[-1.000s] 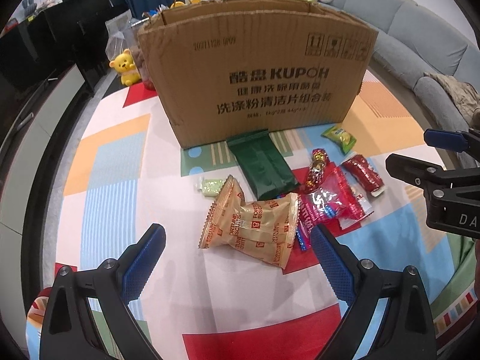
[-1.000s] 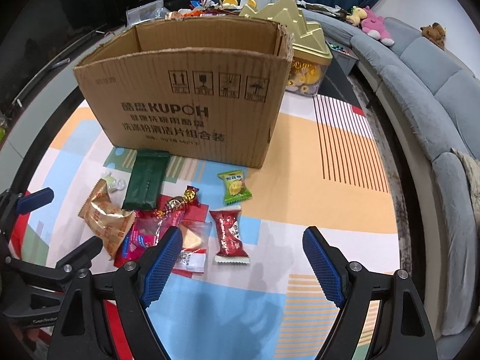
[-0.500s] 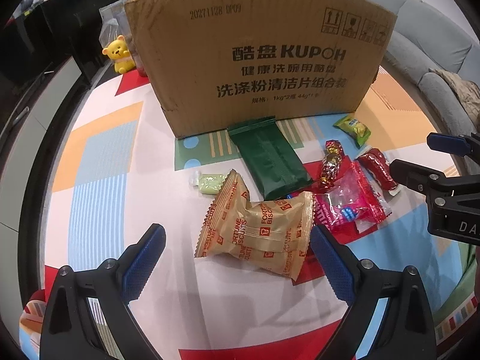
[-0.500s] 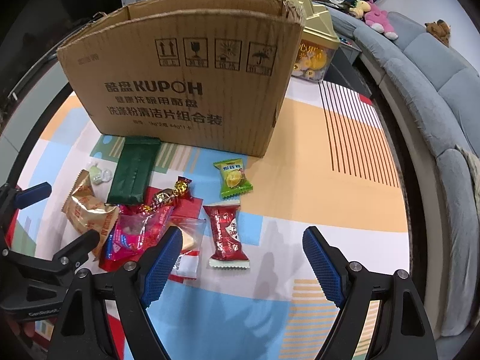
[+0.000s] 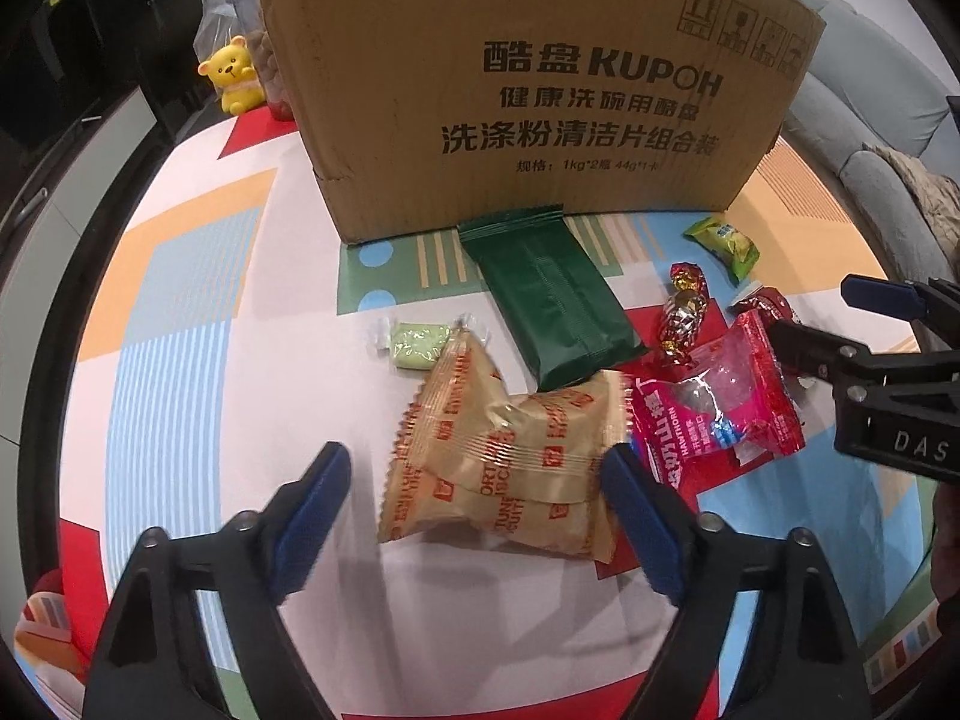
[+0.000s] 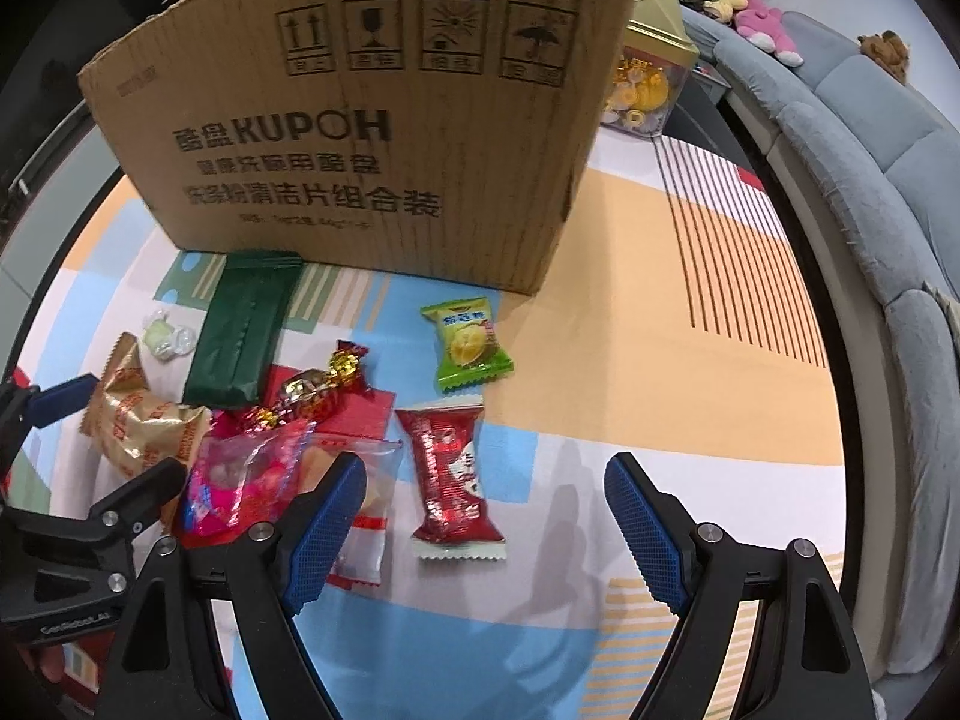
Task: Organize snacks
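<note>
Several wrapped snacks lie on a patterned mat in front of a cardboard box [image 5: 528,90]. My left gripper [image 5: 477,480] is open, its blue fingers either side of a gold biscuit pack [image 5: 504,450]. Near it lie a dark green pack [image 5: 552,306], a pink bag [image 5: 714,408], a foil candy [image 5: 681,324] and a small pale green sweet [image 5: 414,345]. My right gripper [image 6: 486,492] is open, low over a red packet [image 6: 450,474]. A green-yellow packet [image 6: 465,342] lies just beyond it. The box [image 6: 372,138] stands behind.
A yellow bear toy [image 5: 231,75] stands left of the box. A gold-lidded tin [image 6: 651,78] sits right of the box. A grey sofa [image 6: 870,168] runs along the right. The other gripper shows at each view's edge [image 5: 888,372].
Both grippers have moved forward and down toward the snacks. The gold pack now lies between my left fingers and the red packet between my right fingers. Both stay open.
</note>
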